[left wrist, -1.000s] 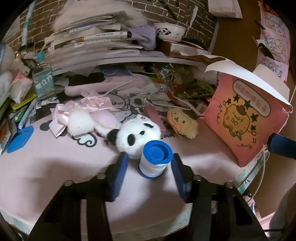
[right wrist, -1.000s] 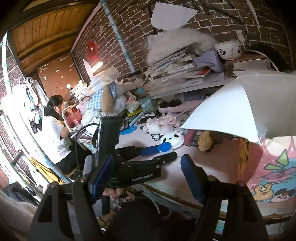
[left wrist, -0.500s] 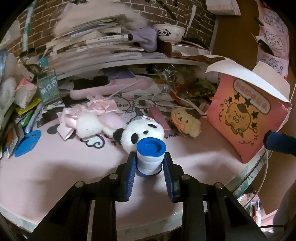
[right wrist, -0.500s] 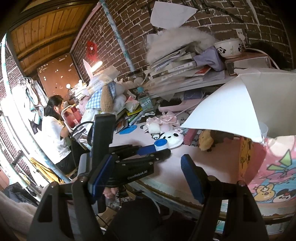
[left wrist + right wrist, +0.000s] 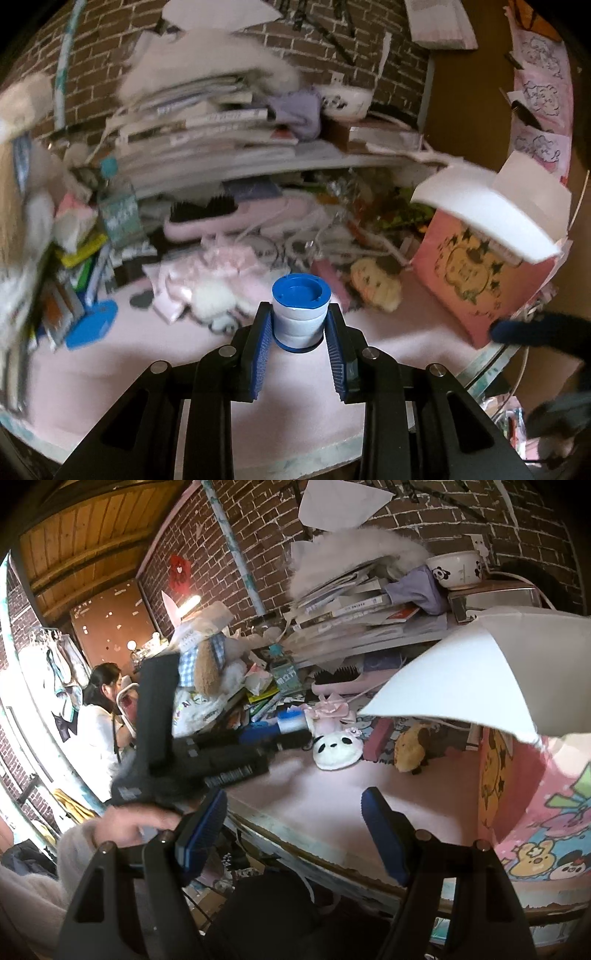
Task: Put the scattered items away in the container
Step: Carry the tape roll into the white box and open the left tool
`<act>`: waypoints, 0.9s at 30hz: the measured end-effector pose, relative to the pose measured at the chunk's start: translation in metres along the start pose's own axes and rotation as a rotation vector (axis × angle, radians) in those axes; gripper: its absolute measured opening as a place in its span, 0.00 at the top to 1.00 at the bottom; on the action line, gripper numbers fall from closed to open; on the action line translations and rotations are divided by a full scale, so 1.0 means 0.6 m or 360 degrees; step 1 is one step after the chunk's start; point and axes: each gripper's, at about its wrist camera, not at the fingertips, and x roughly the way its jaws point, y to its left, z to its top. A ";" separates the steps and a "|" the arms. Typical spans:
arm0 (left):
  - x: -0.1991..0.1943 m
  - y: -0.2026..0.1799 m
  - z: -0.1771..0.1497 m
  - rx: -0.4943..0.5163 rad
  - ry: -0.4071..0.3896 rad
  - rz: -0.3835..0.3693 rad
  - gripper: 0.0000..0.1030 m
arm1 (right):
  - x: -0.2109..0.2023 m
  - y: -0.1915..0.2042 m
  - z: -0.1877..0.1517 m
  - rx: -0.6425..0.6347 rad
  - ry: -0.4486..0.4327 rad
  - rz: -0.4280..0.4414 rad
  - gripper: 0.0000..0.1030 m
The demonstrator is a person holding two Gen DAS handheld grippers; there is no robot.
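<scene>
While the left gripper (image 5: 300,328) clamps a blue-capped white spool (image 5: 300,314) above the pink desk mat (image 5: 110,369), the pink cartoon box (image 5: 476,273) sits far right. From the right wrist, the right gripper (image 5: 293,834) gapes empty; carrying rightward probably comes next.

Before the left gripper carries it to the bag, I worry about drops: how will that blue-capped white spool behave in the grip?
The spool looks rigid and light, so the left gripper should hold it. Its smooth round sides might slip or twist between the ribbed pads. Set on its side, it would probably roll.
</scene>
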 end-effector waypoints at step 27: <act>0.002 -0.220 0.204 0.0485 0.0066 -0.0631 0.77 | 0.037 -0.018 -0.010 0.0068 -0.0046 -0.0267 0.29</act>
